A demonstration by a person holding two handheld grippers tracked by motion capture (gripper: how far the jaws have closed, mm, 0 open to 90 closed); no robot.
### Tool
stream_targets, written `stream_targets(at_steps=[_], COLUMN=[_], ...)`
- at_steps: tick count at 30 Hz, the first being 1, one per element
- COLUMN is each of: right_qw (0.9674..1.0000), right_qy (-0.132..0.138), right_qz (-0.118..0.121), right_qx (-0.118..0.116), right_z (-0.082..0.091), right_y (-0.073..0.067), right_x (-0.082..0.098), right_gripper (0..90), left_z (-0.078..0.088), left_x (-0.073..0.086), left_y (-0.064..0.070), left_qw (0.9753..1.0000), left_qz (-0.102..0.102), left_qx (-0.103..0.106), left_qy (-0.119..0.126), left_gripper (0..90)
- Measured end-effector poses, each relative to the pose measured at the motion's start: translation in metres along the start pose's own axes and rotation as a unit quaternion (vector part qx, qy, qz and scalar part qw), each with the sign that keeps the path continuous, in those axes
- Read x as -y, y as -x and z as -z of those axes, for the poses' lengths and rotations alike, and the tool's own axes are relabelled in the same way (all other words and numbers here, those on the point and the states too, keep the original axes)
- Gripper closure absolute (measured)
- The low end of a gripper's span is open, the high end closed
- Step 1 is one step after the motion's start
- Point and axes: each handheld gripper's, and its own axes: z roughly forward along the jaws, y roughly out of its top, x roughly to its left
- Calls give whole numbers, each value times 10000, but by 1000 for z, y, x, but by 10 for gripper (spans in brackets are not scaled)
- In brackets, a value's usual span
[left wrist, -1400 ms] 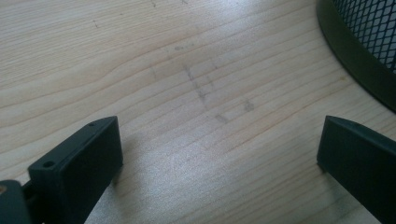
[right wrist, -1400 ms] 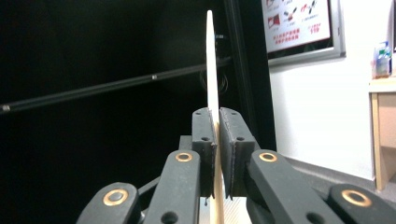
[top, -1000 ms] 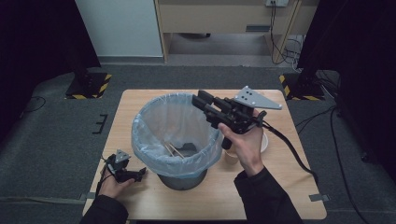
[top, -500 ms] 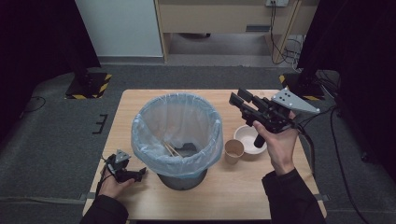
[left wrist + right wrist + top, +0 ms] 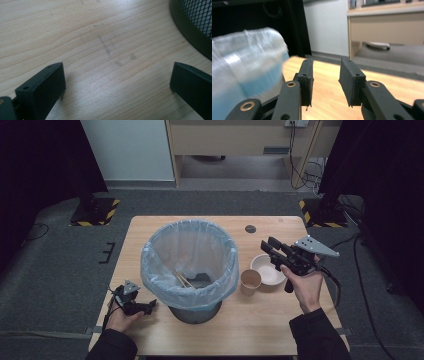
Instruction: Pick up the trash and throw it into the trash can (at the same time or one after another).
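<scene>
Dark grey carpet surrounds a pale wooden counter, on which the clearing of rubbish into a bin appears to be under way. At the centre of the counter a mesh bin lined with a pale blue bag is seen, with wooden sticks and a dark scrap lying in its bottom. To the right of the bin, a white bowl is set, and a brown paper cup stands upright between bowl and bin, touching or nearly touching the bowl. The right gripper is held above the bowl with its jaws pointing towards the bin; in the right gripper view the right gripper is seen partly parted, with nothing between its jaws. The left gripper is rested low on the counter beside the bin's base, its jaws spread wide and empty, as the left gripper view confirms. The step in hand is judged to be a reach for the next item, empty-handed. For the next move, the right gripper would need to be lowered and widened around the cup's wall, closed gently so the paper is not crushed, then lifted over the bag's rim.
</scene>
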Motion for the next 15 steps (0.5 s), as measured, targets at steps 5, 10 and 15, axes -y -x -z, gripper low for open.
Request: stream_targets(at_steps=[5,10,15], right_qw=[9988,9957,9909], right_qy=[-455,-894,-1313], right_qz=[11,53,63], right_qx=[151,250,293], right_z=[-8,-19,-29], right_y=[13,21,28], right_x=[23,47,69], right_gripper=[667,679,681], left_z=[0,0,0], left_x=[0,0,0], left_y=[0,0,0], left_qw=[10000,10000,10000], left_qz=[14,14,3], left_qx=[1,1,2], left_qy=[4,4,-3], left_gripper=[0,0,0])
